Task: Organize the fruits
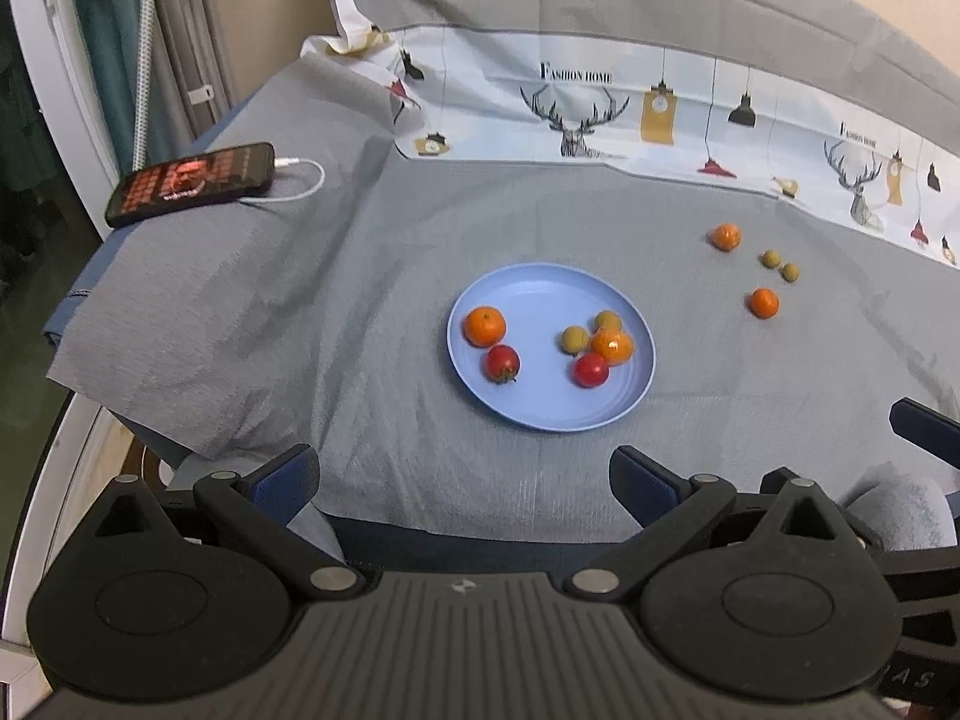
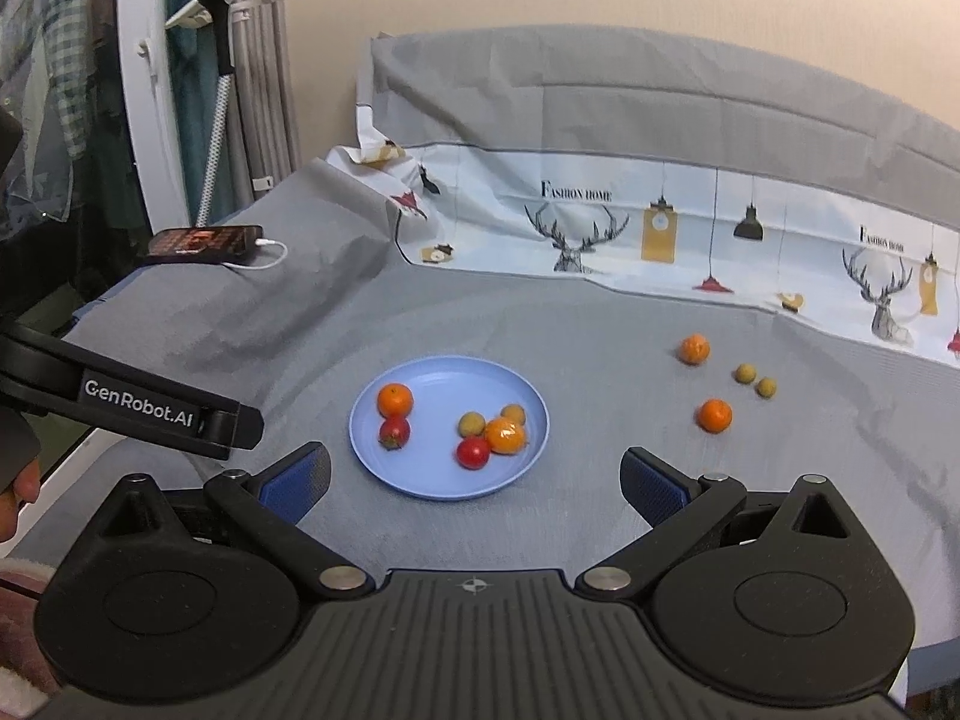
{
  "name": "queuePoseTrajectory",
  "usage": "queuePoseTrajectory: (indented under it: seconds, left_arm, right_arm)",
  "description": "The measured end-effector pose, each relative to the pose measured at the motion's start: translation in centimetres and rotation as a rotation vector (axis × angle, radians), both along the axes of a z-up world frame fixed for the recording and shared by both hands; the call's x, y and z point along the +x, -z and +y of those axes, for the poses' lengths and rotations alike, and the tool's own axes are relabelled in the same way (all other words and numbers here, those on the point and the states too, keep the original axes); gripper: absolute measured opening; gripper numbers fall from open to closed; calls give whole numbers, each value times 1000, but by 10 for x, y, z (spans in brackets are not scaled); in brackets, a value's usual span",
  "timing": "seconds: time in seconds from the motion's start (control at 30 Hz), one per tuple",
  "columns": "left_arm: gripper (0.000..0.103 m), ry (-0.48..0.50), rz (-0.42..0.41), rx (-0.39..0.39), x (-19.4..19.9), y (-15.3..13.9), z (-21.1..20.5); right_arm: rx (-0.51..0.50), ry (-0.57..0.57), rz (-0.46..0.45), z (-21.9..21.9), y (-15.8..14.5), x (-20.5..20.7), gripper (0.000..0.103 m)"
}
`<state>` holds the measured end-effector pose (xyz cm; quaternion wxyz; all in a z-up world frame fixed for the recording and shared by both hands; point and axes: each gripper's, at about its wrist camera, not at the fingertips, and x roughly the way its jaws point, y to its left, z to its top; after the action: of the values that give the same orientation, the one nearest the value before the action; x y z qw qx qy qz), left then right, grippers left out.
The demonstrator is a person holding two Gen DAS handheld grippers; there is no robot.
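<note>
Hovering grippers: left gripper (image 1: 465, 480) and right gripper (image 2: 474, 480) both hang at the near edge of the grey cloth-covered surface (image 1: 372, 276), tongs spread wide apart, nothing held.
Plate: round pale-blue plastic plate (image 1: 528, 285) sits near the middle of the cloth.
Fruit on plate: two orange mandarins (image 1: 485, 326), two red cherry tomatoes (image 1: 503, 363), two small tan-green round fruits (image 1: 574, 339); six in all.
Fruit off plate: two loose orange mandarins (image 1: 764, 302) and two loose small tan-green fruits (image 1: 771, 258), clustered toward the far right of the cloth, well apart from the plate.
Risk, rolling: round fruit on soft, wrinkled cloth may roll away if nudged by a finger before the grip closes.
Risk, crowding: dropping more fruit onto the shallow plate could knock the touching trio near its right rim over the edge.
Risk, squeeze: tomatoes likely bruise under a hard pinch.
Bystander: black smartphone (image 1: 191, 182) with white cable at the far left corner.
</note>
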<state>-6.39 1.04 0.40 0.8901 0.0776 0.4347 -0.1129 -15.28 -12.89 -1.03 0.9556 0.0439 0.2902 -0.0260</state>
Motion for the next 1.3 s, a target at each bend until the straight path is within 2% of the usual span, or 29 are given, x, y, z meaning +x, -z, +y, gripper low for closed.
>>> queuePoseTrajectory:
  seconds: [0.3, 0.53, 0.67, 0.83, 0.97, 1.1, 1.17, 1.3]
  left_arm:
    - [103, 18, 73, 57, 32, 22, -24]
    - [103, 76, 127, 79, 75, 35, -79]
    - [103, 130, 131, 81, 111, 43, -129]
    - [103, 229, 97, 70, 169, 57, -201]
    - [103, 333, 80, 59, 220, 83, -268]
    - [103, 448, 104, 64, 265, 119, -336]
    - [103, 483, 127, 67, 283, 136, -365]
    - [103, 508, 152, 62, 307, 166, -406]
  right_arm:
    - [68, 81, 65, -30, 30, 22, 102]
    - [110, 270, 97, -89, 63, 47, 102]
    - [113, 395, 111, -136, 88, 70, 102]
    - [81, 470, 129, -188, 135, 120, 102]
    - [34, 471, 136, -222, 176, 172, 102]
    - [19, 441, 164, -249, 211, 212, 102]
    - [-44, 453, 127, -256, 216, 216, 102]
    - [1, 561, 123, -284, 218, 210, 102]
